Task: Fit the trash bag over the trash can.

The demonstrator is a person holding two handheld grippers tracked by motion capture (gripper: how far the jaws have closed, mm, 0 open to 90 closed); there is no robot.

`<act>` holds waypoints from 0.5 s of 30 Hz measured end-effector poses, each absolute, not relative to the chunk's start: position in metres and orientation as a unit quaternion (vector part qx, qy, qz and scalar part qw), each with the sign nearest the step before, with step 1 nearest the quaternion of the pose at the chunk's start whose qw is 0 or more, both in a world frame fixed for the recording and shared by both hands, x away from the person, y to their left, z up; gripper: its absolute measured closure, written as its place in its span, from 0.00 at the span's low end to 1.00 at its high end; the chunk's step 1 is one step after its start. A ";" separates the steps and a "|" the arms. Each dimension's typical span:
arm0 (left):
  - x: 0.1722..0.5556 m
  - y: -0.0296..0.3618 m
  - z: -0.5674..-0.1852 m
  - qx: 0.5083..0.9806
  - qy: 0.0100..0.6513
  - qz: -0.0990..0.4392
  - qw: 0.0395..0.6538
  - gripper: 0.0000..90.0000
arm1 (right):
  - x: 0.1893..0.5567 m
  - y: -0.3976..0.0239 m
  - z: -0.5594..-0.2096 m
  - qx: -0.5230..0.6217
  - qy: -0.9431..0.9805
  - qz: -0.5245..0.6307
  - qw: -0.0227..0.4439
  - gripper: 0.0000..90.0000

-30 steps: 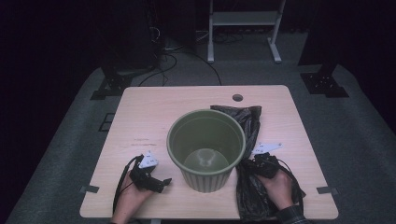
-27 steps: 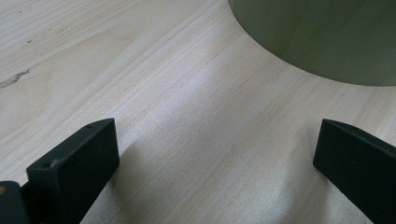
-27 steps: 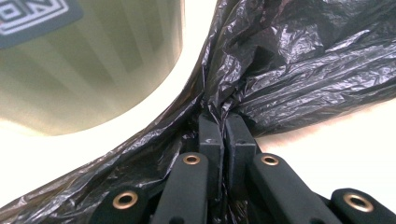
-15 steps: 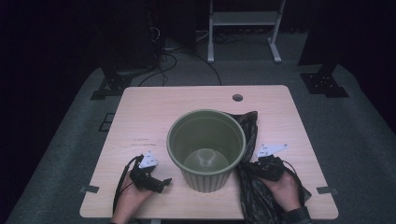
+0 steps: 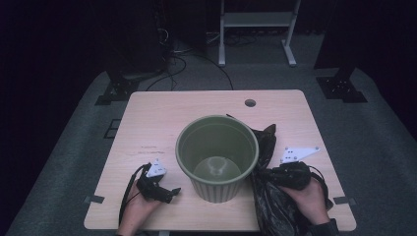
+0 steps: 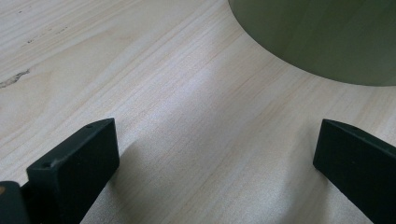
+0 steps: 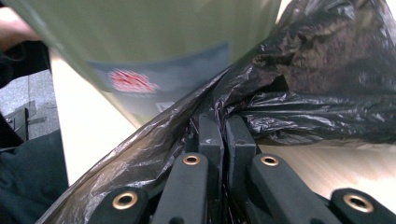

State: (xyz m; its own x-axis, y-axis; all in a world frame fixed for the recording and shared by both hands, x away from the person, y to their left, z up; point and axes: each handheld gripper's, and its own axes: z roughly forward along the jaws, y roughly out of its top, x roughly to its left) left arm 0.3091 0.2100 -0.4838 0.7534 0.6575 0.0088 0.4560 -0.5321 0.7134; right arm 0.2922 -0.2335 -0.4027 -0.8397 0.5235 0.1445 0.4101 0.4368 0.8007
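The right gripper (image 5: 265, 173) has its jaws pinched together on a fold of the black bin bag (image 7: 308, 93), and in the right gripper view the plastic bunches up around the two closed black jaws with the green wall of the bin (image 5: 217, 156) looming right behind. That is what the next move seems to turn on: the bin stands just to the left of that gripper, almost touching it, with its open mouth up, so the bag would have to go up and leftward over the rim to get in. The bag itself lies crumpled along the bin's right side, its long run going from the table's near edge back toward the far side, part of it hanging off the front by the person's right hand. The right hand is clearly the nearer one to the bag; the left gripper (image 5: 173, 191) rests low on the table on the bin's other side, jaws wide apart with nothing but bare wood between them. The table (image 5: 162, 123) is pale wood, otherwise bare, on grey carpet in a dark room, with cables and a white stand (image 5: 255, 19) behind.
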 end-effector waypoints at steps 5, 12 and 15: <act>0.309 0.210 -0.484 0.864 0.322 0.140 0.361 0.00 | 0.282 -0.234 -0.380 0.255 0.847 0.460 0.074 0.97; 0.309 0.210 -0.484 0.865 0.321 0.140 0.360 0.00 | 0.268 -0.237 -0.351 0.222 0.845 0.481 0.078 0.97; 0.309 0.210 -0.484 0.865 0.321 0.140 0.360 0.00 | 0.264 -0.239 -0.340 0.209 0.844 0.488 0.075 0.97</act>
State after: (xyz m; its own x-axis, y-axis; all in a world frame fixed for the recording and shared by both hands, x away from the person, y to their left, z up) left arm 0.3092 0.2101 -0.4837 0.7546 0.6562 0.0103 0.4552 -0.5346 0.7120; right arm 0.2640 -0.2392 -0.3402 -0.9018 0.4251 0.0780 0.2795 0.4360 0.8554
